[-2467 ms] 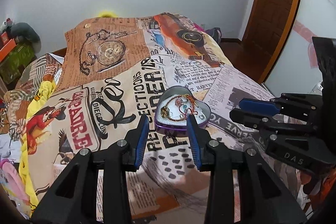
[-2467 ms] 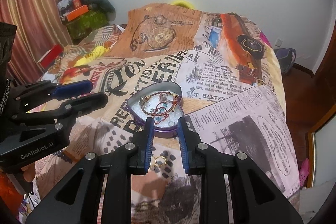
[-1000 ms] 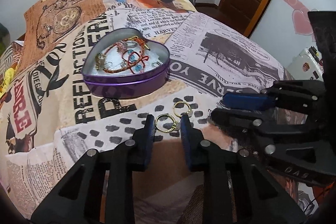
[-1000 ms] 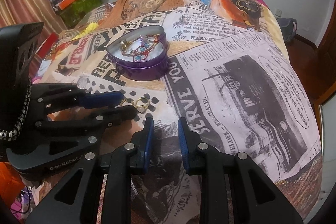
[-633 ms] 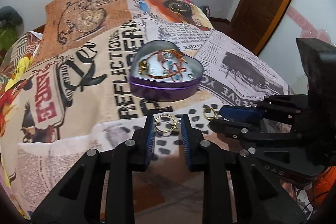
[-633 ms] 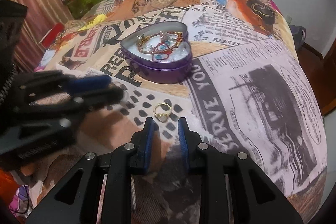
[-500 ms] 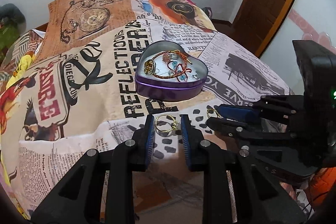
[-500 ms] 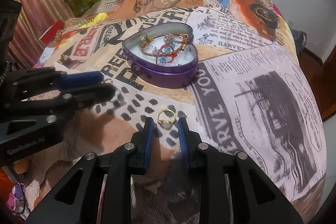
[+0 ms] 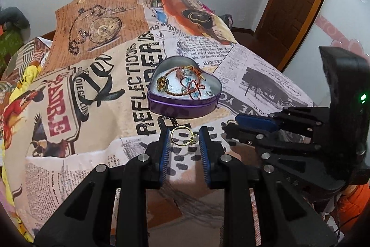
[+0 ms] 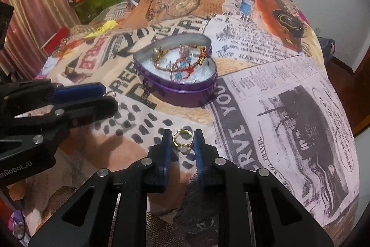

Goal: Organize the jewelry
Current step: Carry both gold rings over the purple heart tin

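- Left tool (image 9: 184, 132): narrow, pinching a small gold ring (image 9: 182, 137) between its two blue pads, near the tips.
- Looks lifted a little off the bed cover (image 9: 92, 89), tilted, touching both pads.
- Right tool (image 10: 182, 134): narrow too, with a heart-stone ring (image 10: 182, 141) sitting right between its pads.
- Cannot tell if pinched tight or only lying on the bed cover with the pads just beside it.
- Purple heart-shaped tin (image 9: 182, 105): open, just ahead of the left tool, ahead and a bit to the left of the right tool.
- Already inside the tin: a red and gold bracelet (image 9: 185, 82) with blue beads, on white padding.
- Step in hand, most likely: picking the two rings up off the bed to put them in the tin.
- Next for the left tool: go up and forward over the near wall of the tin, then open the pads so the gold ring drops onto the white padding.
- Next for the right tool: squeeze until the heart-stone ring is snug, then lift and do the same.
- Keep the two tools apart over the tin, one at a time, since close side by side now.
- Go slow: tiny, smooth rings, easy to slip out and get lost on the busy print.
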The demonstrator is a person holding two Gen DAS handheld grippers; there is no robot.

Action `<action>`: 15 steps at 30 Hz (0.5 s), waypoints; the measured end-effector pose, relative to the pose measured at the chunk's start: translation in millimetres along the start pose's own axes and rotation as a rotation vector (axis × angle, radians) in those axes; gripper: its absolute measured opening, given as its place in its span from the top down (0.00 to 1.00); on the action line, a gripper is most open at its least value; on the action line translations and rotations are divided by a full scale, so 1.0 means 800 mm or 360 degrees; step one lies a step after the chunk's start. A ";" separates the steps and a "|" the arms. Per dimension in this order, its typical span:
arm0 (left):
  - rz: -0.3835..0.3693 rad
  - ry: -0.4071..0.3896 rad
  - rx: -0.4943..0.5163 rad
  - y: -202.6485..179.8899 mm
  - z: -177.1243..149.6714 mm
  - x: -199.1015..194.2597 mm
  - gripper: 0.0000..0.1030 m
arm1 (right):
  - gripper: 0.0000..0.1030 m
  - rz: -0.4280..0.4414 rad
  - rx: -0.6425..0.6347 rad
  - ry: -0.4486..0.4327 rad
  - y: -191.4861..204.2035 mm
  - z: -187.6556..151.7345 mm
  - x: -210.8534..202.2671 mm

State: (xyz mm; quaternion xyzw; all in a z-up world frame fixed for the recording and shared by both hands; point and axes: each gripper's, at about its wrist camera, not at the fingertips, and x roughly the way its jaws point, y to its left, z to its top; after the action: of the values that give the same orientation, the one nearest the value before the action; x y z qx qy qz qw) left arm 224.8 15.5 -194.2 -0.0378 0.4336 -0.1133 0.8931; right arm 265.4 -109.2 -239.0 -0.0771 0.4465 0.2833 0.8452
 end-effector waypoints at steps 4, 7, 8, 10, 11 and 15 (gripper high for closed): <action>0.0011 -0.0027 0.0000 0.001 0.004 -0.007 0.77 | 0.84 -0.0004 0.0019 -0.0067 0.000 0.008 -0.017; 0.0027 -0.0053 -0.0002 0.003 0.007 -0.013 0.77 | 0.84 -0.0014 0.0020 -0.0122 0.001 0.016 -0.031; 0.0029 -0.0059 -0.0003 0.003 0.008 -0.014 0.77 | 0.84 -0.0013 0.0023 -0.0140 0.001 0.018 -0.035; 0.0032 -0.0073 -0.0006 0.005 0.010 -0.017 0.77 | 0.84 -0.0008 0.0030 -0.0175 0.001 0.022 -0.044; 0.0032 -0.0080 -0.0008 0.006 0.011 -0.018 0.77 | 0.84 -0.0006 0.0034 -0.0195 0.001 0.025 -0.048; 0.0028 -0.0109 -0.0026 0.010 0.017 -0.023 0.77 | 0.84 -0.0016 0.0041 -0.0260 0.002 0.034 -0.060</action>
State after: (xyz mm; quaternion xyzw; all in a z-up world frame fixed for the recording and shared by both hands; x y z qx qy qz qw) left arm 226.0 26.9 -173.0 -0.0451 0.4041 -0.1007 0.9081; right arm 262.4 -117.3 -184.5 -0.0450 0.3792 0.2785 0.8813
